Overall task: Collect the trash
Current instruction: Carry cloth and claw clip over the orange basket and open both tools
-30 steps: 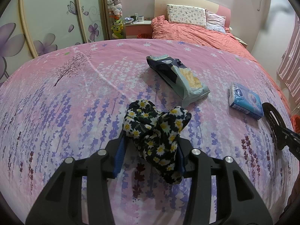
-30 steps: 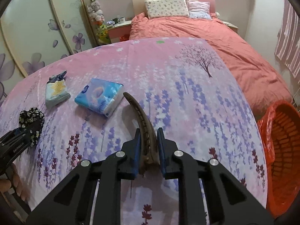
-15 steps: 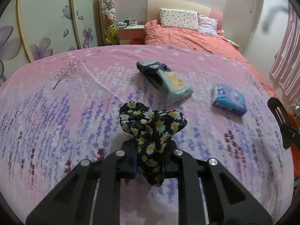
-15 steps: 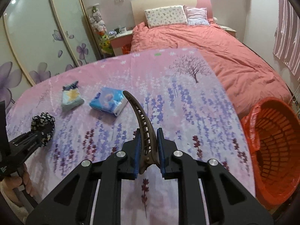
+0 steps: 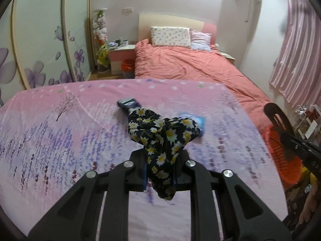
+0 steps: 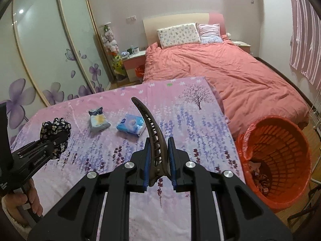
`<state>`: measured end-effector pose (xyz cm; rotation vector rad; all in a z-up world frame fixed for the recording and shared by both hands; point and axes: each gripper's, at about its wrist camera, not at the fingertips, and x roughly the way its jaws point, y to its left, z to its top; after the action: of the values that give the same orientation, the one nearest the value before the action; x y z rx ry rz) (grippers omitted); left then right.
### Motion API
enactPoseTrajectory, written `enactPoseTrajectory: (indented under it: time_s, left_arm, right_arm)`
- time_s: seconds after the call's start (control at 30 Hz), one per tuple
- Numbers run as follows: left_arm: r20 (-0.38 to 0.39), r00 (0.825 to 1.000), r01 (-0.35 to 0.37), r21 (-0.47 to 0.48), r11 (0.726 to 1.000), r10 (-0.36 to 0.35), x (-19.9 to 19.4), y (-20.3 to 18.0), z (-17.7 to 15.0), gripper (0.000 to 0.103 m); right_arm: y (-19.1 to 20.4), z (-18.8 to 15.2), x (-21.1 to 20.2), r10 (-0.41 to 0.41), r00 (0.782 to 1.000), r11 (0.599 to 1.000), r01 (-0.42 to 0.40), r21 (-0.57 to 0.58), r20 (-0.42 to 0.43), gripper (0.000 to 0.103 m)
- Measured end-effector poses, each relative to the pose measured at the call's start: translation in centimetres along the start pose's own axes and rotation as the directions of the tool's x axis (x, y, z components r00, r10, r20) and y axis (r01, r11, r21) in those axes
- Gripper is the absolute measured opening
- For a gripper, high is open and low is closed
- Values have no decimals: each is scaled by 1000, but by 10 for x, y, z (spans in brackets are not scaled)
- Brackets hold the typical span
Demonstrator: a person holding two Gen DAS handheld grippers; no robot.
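Wardrobe doors (image 6: 50, 56): far left, pale sliding panels printed with purple flowers.
Left hand (image 6: 30, 200): bottom left of the right wrist view, wrapped round the left tool's grip.
Left gripper (image 5: 159, 175): pressed together on the floral cloth, raised above the table.
Floral cloth (image 5: 163, 138): black with white and yellow daisies, bunched; pinched between the blue pads, top bulging above them, a tail hanging below; clear of the tablecloth. Hides part of both packs in the left wrist view.
Tablecloth (image 6: 112, 144): pink, printed with lavender sprigs and a tree; covers the table in the foreground.
Wet-wipe pack (image 6: 98, 120): pale green with a dark end, flat on the tablecloth, just left of the tissue pack, apart from it.
Tissue pack (image 6: 131, 125): blue and white, flat on the tablecloth, near the middle; its right end behind the hair clip.
Right gripper (image 6: 159, 161): clamped on the hair clip, over the near edge of the table.
Hair clip (image 6: 153, 132): brown, long, curved, toothed; hinge end nipped between the blue pads, tip arching up and away to the left.
Nightstand (image 6: 133, 62): pink and white, beside the bed head, small items on top too small to tell.
Bed (image 6: 220, 70): behind the table, salmon cover, two pillows against the headboard.
Orange basket (image 6: 280, 160): on the floor right of the table, beside the bed foot, lined with an orange bag; scraps at the bottom.
Curtain (image 6: 305, 30): far right, pink stripes.
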<state>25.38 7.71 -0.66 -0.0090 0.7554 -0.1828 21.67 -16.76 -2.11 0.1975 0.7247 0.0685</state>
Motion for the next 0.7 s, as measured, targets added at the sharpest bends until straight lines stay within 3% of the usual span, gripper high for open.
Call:
enactPoseTrajectory:
  time_s: [0.4, 0.7]
  left_arm:
    - [40, 994, 101, 98, 990, -106, -31, -82, 12, 18]
    - [13, 972, 227, 185, 956, -233, -24, -169, 12, 18]
  right_arm:
    - [-43, -2, -45, -40, 996, 998, 36, 56, 79, 17]
    - [-108, -10, -65, -107, 989, 984, 91, 151, 102, 17]
